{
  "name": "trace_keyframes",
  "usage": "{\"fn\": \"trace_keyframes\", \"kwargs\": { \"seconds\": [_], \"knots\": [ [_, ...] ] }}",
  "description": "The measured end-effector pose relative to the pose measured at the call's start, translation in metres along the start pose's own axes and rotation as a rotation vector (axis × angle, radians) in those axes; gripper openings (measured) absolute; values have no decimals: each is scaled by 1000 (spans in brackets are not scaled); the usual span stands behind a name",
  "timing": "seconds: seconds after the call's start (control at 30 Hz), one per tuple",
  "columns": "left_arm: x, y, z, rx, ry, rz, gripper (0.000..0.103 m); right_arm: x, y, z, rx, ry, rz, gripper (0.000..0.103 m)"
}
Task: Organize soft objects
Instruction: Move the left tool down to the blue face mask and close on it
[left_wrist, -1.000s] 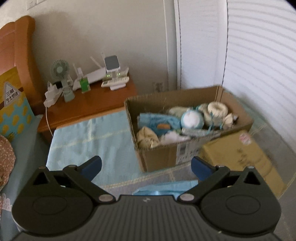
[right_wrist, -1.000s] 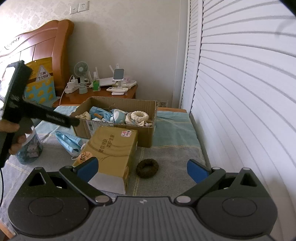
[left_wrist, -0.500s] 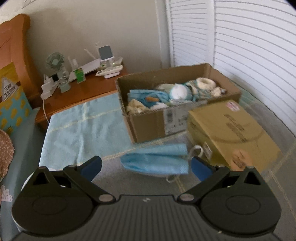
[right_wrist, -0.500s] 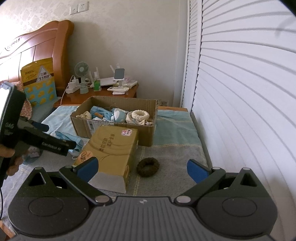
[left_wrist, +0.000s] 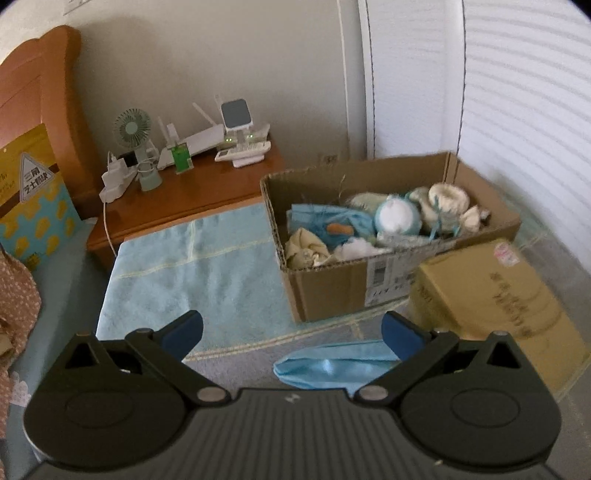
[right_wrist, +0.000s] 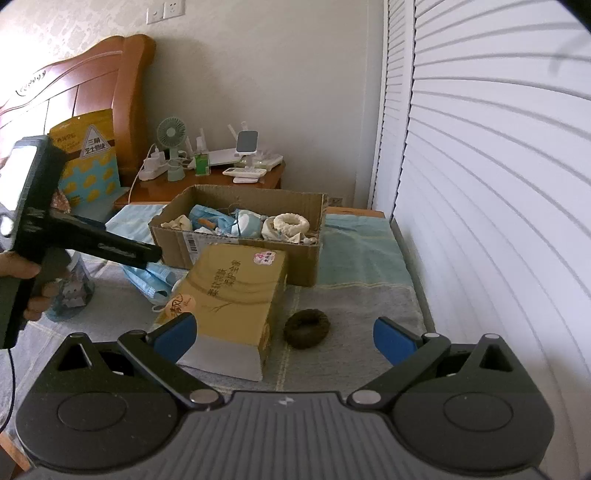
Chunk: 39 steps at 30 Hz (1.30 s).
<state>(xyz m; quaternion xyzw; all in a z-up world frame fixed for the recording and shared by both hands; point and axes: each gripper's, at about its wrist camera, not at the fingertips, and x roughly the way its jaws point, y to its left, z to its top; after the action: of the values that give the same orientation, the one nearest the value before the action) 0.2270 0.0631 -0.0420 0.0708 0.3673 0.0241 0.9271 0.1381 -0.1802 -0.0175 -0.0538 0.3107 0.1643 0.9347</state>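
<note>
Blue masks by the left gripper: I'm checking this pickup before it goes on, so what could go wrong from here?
1. The blue masks lie flat on the bedding, partly under the open left gripper; its fingers may pinch the bedding too.
2. They look stacked, with loops loose, so perhaps only some lift.
3. The yellow box sits close beside them and against the cardboard box; a swing toward it could bump it. The brown ring remains out.

The left gripper (left_wrist: 291, 332) hangs with its jaws spread wide and nothing between them. The right gripper (right_wrist: 282, 332) is likewise wide apart and empty. A hand (right_wrist: 22, 280) grasps the left gripper's handle.
</note>
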Motion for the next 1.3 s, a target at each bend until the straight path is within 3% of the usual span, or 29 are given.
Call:
{"fn": "trace_keyframes", "kwargs": {
  "seconds": [0.13, 0.37, 0.5, 0.93, 1.07, 1.2, 1.3],
  "knots": [
    [-4, -9, -10, 55, -3, 3, 102, 2, 0, 0, -5, 2, 1, 103],
    [-21, -10, -27, 33, 21, -57, 102, 4, 0, -2, 1, 8, 2, 103],
    [-32, -8, -32, 21, -27, -89, 102, 4, 0, -3, -1, 7, 6, 103],
    [-8, -8, -30, 2, -12, -124, 102, 11, -2, -3, 2, 22, 6, 103],
    [-1, -7, -30, -21, -3, -142, 99, 17, -5, -3, 11, 36, 8, 103],
    [4, -8, -29, -29, 9, -161, 83, 24, -10, -5, 20, 54, 5, 103],
    [6, -8, -29, -33, 12, -169, 80, 28, -17, -4, 34, 55, 0, 103]
  ]
}}
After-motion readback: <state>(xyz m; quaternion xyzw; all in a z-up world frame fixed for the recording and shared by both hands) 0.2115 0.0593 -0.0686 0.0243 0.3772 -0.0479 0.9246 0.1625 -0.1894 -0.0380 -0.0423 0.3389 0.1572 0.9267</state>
